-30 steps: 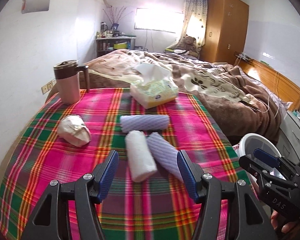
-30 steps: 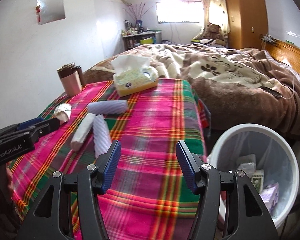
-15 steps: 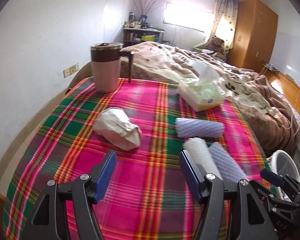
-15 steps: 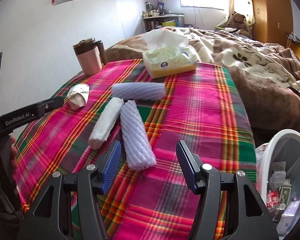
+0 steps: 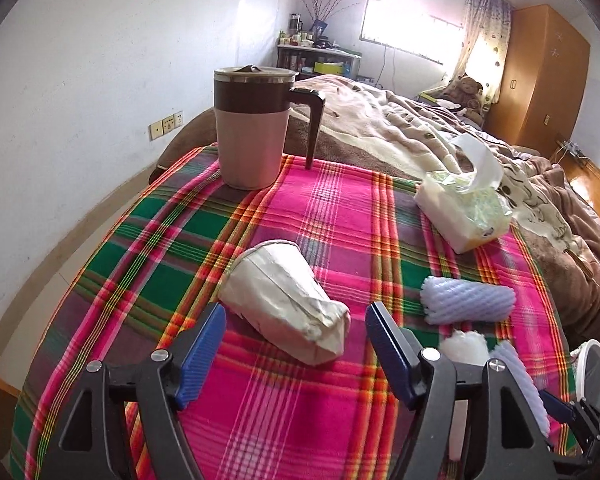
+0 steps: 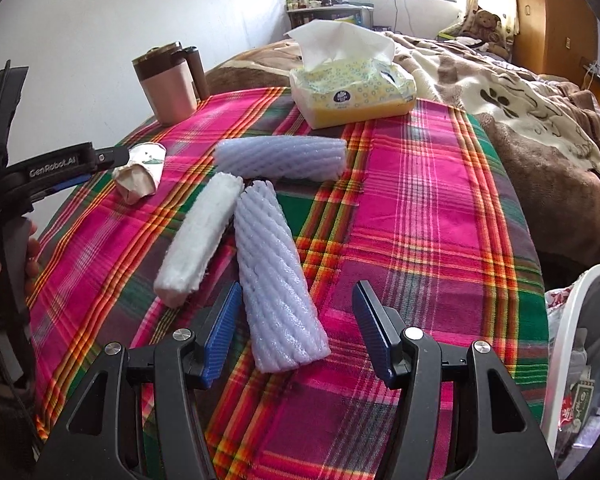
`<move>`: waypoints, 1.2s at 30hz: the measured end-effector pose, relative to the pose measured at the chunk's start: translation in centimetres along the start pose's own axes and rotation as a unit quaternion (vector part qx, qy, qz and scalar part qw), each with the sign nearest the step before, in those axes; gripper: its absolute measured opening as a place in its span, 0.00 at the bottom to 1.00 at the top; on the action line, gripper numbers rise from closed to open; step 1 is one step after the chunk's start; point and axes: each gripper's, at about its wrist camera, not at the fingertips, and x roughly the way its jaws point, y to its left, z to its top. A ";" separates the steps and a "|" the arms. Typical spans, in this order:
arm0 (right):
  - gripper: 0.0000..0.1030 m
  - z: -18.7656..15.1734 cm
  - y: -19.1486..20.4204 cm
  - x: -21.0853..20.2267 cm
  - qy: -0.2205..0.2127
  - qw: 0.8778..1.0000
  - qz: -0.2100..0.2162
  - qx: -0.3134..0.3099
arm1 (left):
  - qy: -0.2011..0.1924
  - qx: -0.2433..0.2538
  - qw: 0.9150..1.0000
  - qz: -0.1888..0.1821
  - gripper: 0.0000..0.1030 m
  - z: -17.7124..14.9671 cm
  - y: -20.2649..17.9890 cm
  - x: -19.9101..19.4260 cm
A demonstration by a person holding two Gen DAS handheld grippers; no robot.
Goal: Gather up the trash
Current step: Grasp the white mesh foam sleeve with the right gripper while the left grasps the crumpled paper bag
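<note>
A crushed white paper cup [image 5: 286,300] lies on its side on the plaid tablecloth [image 5: 340,208]. My left gripper [image 5: 296,340] is just short of it, its jaws opening, the cup's near end between the blue pads without touching them. Three foam sleeves lie to the right: a lilac one crosswise [image 6: 280,158], a white one [image 6: 200,238] and a lilac one [image 6: 278,280]. My right gripper [image 6: 296,326] stands open around the near end of that last sleeve, pads clear of it. The paper cup [image 6: 140,172] also shows beside the left gripper's finger in the right wrist view.
A pink and brown lidded mug [image 5: 256,128] stands at the table's far left. A yellow tissue pack [image 6: 352,88] sits at the far edge. A white bin [image 6: 580,360] with trash inside stands at the table's right. A bed with a brown blanket [image 6: 520,92] lies beyond.
My left gripper has swung left from the foam sleeves to the paper cup and widened. My right gripper has moved left and closer, from the bin side to the near lilac sleeve.
</note>
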 end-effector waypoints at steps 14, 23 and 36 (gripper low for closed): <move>0.56 0.4 0.5 1.0 0.006 1.000 0.000 -0.007 | 0.052 -0.022 0.998 0.009 0.72 0.8 0.2 5.0; 0.34 0.5 0.1 0.9 0.001 1.000 0.001 0.004 | 0.057 -0.017 0.998 0.016 0.71 0.5 -0.1 6.0; 0.25 0.2 0.0 0.2 -0.014 1.000 0.018 0.008 | 0.041 0.009 0.999 0.016 0.45 -0.2 -0.7 4.5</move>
